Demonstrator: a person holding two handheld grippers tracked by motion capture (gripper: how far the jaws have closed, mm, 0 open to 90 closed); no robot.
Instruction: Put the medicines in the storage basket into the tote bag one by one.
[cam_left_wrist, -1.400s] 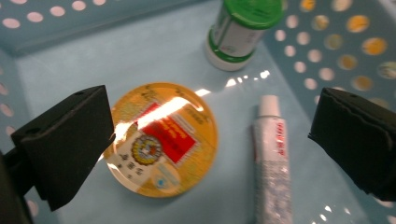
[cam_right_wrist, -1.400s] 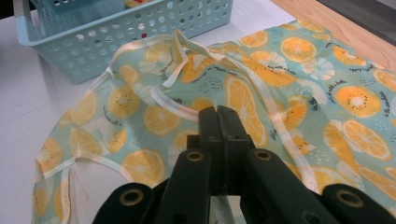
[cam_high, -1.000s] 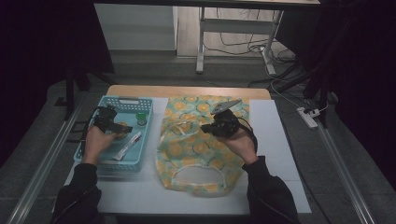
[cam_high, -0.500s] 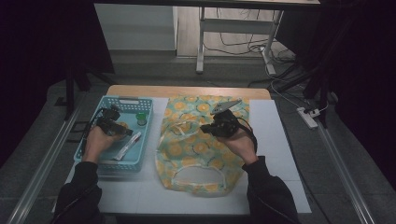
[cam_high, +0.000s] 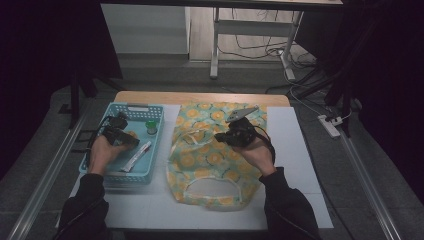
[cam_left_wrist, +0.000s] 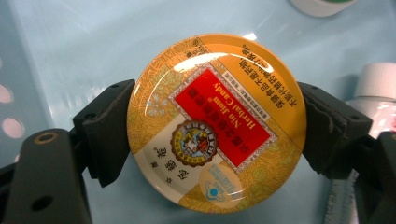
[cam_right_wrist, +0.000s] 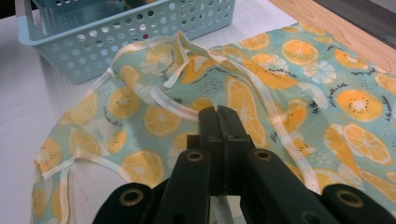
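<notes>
A round yellow and red herbal candy tin (cam_left_wrist: 217, 121) lies on the floor of the blue basket (cam_high: 132, 106). My left gripper (cam_left_wrist: 217, 128) has just been closing; its black pads (cam_left_wrist: 109, 130) now touch the tin on both sides. From above, the left gripper (cam_high: 119, 134) reaches down into the basket over the tin (cam_high: 131, 135). My right gripper (cam_right_wrist: 218, 112) is shut, jaws pressed together, just above the orange-print cloth bag (cam_right_wrist: 289, 84). That bag (cam_high: 210, 160) lies flat mid-table under the right gripper (cam_high: 225, 139).
In the basket also lie a green-capped bottle (cam_high: 151, 126) and a white tube (cam_high: 137, 155). The basket wall (cam_right_wrist: 140, 32) stands just beyond the bag's raised handle (cam_right_wrist: 182, 49). A white mat (cam_high: 295, 150) covers the table, with a wooden strip (cam_high: 200, 97) at the far edge.
Both hands stay where they were. The left gripper in the basket shifts only slightly; the bag and right gripper look unchanged.
</notes>
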